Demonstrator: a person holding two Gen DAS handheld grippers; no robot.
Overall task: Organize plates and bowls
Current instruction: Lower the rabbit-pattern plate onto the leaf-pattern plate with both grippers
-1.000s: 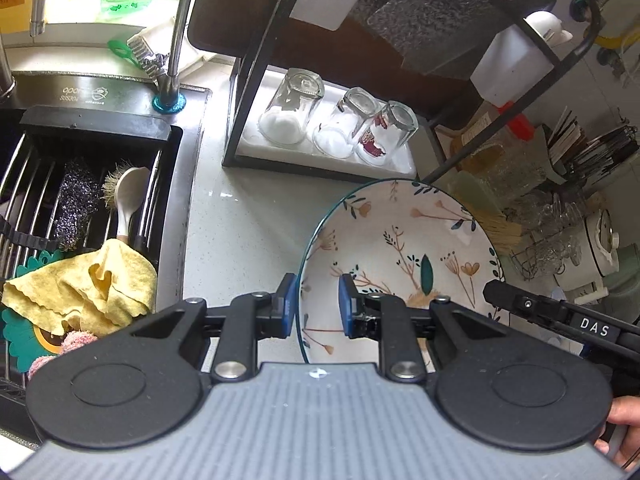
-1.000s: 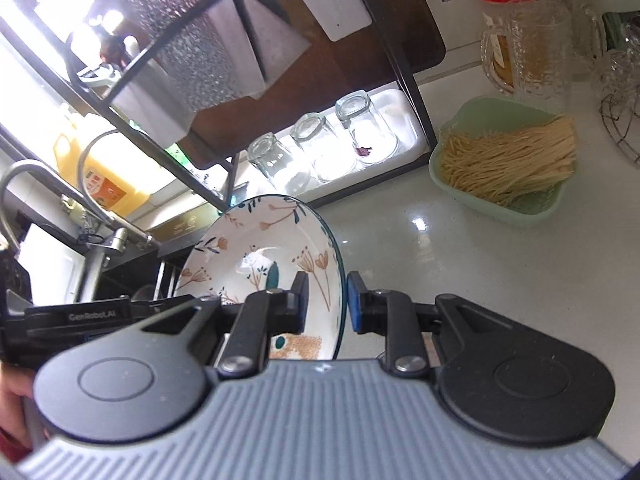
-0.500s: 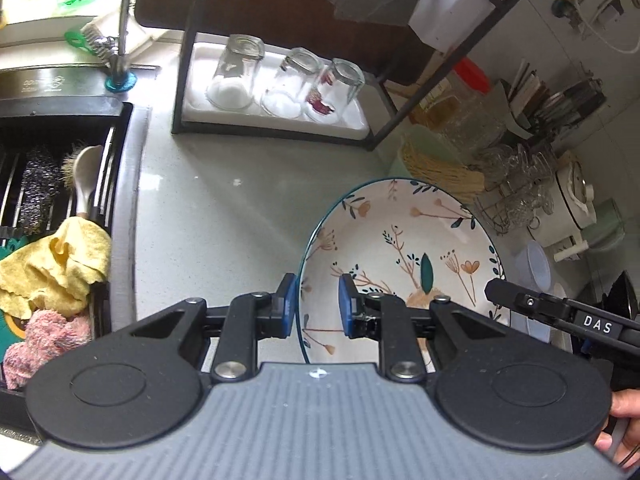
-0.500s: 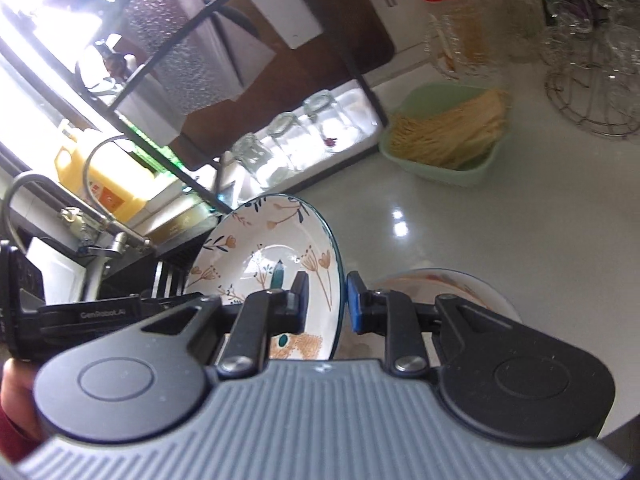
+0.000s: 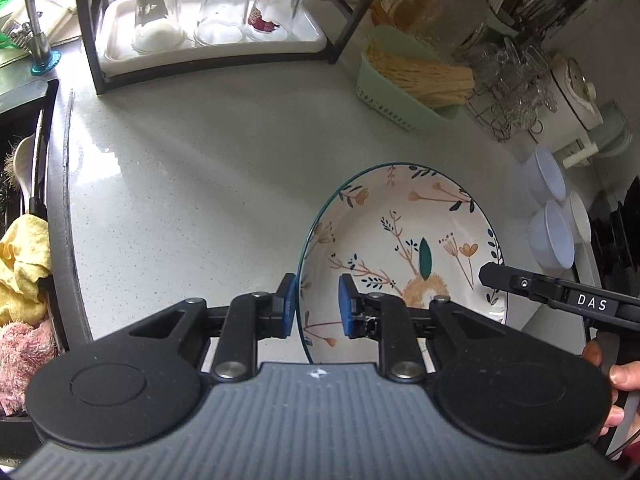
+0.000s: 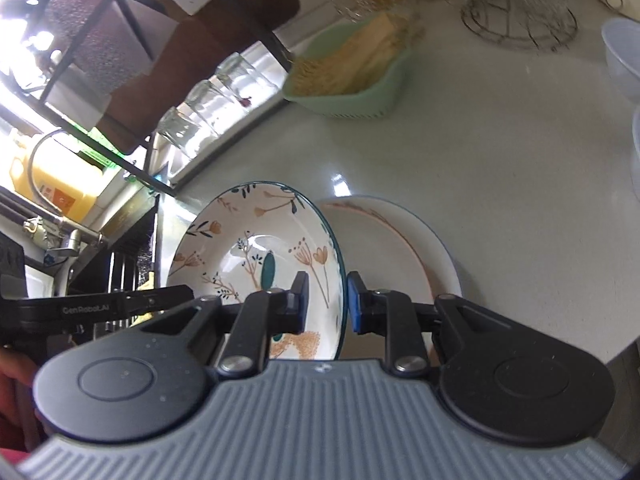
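Counter (image 5: 208, 176): pale stone beside a sink, holding everything.
Flower plate (image 5: 400, 240): held up over the counter, tipped.
Plain plate (image 6: 404, 248): flat, behind it.
Left gripper (image 5: 312, 306): pinching the flower plate's rim.
Right gripper (image 6: 327, 300): pinching the other rim.

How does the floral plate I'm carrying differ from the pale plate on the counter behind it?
The floral plate is lifted and tilted, its rim between both claws; the pale plate lies flat on the counter, untouched. The floral plate has a dark teal rim and a flower pattern all over; the pale plate shows only a thin orange line. Both are round and look empty.
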